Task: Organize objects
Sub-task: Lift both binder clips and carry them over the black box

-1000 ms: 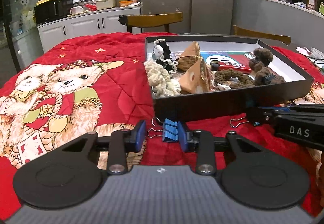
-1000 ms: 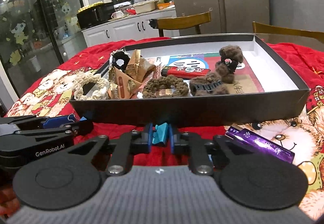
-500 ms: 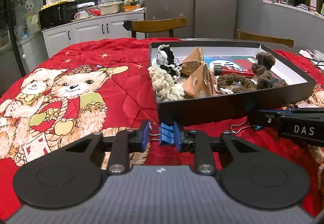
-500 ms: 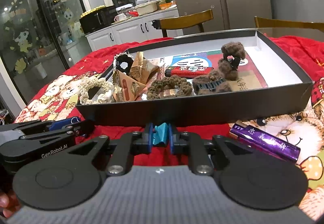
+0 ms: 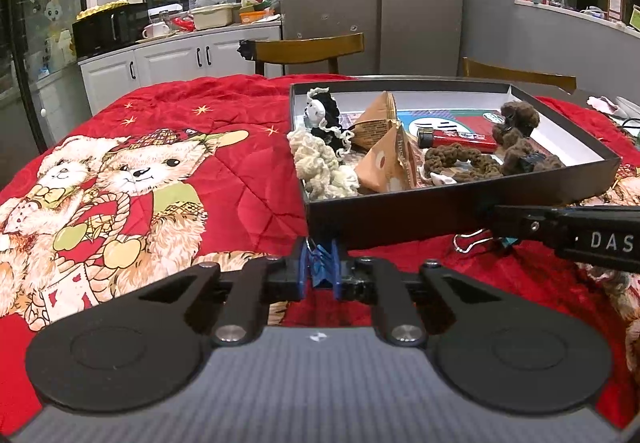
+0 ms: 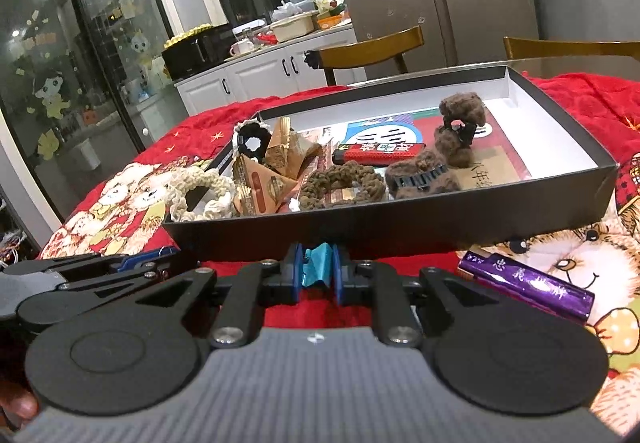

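My left gripper (image 5: 320, 270) is shut on a blue binder clip (image 5: 321, 263), held just in front of the near wall of the black box (image 5: 400, 217). My right gripper (image 6: 317, 270) is shut on a teal binder clip (image 6: 317, 270), also just before the box wall (image 6: 360, 233). The right gripper's arm shows at the right of the left wrist view, with the clip's wire handle (image 5: 470, 241) sticking out. The box holds scrunchies, paper packets, a red lighter (image 6: 380, 154) and brown fuzzy hair clips.
A purple lighter (image 6: 528, 289) lies on the red bear blanket (image 5: 140, 171) to the right of my right gripper. Wooden chairs (image 5: 308, 49) stand behind the table. Kitchen cabinets and a fridge are farther back.
Both grippers have risen a little and come closer to the box wall. My left gripper has closed fully on the blue clip. The right one keeps its teal clip.
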`<state>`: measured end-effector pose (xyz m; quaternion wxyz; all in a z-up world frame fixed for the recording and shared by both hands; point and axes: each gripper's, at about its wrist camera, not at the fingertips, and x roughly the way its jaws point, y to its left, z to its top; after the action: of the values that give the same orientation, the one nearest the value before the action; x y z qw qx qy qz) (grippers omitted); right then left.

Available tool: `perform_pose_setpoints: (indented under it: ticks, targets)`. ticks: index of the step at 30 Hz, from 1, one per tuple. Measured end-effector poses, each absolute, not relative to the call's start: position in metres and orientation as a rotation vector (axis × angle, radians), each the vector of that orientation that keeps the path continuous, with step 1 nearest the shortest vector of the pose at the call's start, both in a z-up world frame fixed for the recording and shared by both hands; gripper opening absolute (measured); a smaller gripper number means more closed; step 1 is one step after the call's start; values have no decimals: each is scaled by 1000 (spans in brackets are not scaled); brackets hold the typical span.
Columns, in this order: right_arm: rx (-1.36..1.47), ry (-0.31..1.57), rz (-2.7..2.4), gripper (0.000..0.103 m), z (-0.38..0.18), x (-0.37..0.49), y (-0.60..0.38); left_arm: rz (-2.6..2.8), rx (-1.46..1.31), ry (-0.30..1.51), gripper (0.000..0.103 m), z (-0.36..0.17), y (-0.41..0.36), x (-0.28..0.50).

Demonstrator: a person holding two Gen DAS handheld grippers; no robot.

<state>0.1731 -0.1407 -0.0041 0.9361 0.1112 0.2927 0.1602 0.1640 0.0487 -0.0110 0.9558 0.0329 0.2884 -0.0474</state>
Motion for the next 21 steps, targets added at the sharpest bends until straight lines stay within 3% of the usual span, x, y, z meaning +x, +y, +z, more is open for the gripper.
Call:
perform_pose_setpoints:
  ticks: [21]
  targets:
    - [377,587,369,18,11,171,-159,-62,-25,588,11,8,70,164]
